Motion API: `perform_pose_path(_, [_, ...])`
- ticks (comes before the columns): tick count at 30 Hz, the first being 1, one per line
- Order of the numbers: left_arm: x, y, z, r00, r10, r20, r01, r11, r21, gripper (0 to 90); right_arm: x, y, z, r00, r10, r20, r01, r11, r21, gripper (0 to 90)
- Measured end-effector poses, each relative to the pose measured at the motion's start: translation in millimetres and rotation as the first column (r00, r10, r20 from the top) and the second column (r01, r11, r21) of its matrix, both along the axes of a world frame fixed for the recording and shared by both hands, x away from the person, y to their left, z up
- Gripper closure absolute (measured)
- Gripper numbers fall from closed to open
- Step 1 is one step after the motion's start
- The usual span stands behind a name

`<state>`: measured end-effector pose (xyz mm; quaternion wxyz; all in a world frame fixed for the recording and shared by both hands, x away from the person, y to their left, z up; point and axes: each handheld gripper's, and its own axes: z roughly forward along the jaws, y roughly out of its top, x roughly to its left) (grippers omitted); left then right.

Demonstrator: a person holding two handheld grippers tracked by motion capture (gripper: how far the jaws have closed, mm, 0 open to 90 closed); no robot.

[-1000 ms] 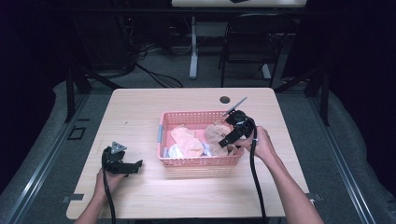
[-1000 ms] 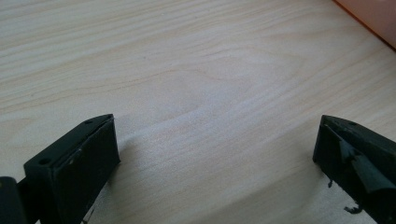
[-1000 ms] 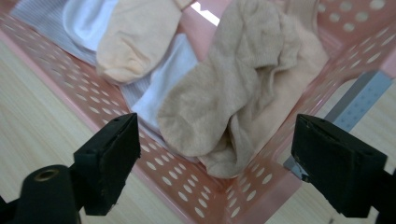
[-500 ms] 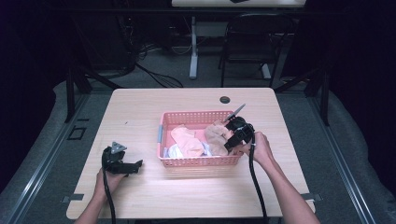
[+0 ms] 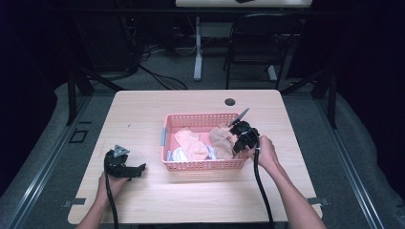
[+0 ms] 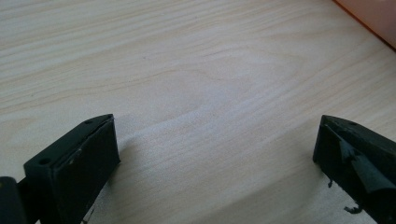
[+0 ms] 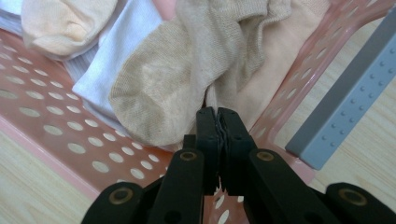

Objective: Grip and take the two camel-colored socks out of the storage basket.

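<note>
one beige sock (image 7: pixel 187 84) hangs pinched in the right gripper (image 7: pixel 217 122) over the pink basket (image 5: pixel 200 165); left gripper (image 6: pixel 215 154) gapes wide, holding nothing, on the table (image 6: pixel 196 70).

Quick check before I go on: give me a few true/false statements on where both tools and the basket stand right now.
1. The right tool is shut on the tan sock. True.
2. The left tool is inside the pink basket. False: it rests on the bare table, left of the basket.
3. The left tool's jaws are open. True.
4. The basket is empty. False: it holds several socks, including a peach sock.
5. The basket has a grey handle. True.
</note>
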<state>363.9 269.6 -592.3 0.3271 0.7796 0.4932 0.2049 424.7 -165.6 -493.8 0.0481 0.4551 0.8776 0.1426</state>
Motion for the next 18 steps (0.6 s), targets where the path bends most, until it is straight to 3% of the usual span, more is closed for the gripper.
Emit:
perform_pose_path(6, [0.0,0.2,0.4,1.0000,-0.003,-0.006,0.003,1.0000,0.001,0.0,-0.9,1.5,5.7,0.9997,0.025,0.001,-0.025,0.9995,-0.019,87.9])
perform_pose_path(8, [0.0,0.2,0.4,1.0000,-0.003,-0.006,0.003,1.0000,0.000,0.0,-1.5,3.2,9.2,0.9998,0.019,0.010,-0.018,0.9998,-0.005,88.0])
perform_pose_path(12, [0.0,0.2,0.5,1.0000,-0.003,-0.006,0.003,1.0000,0.001,0.0,1.5,5.0,23.7,0.9986,0.051,-0.015,-0.052,0.9976,-0.046,88.0])
perform_pose_path(18, [0.0,0.3,0.5,1.0000,-0.003,-0.006,0.003,1.0000,0.001,0.0,4.2,7.7,41.0,0.9975,0.068,-0.019,-0.069,0.9955,-0.065,88.2])
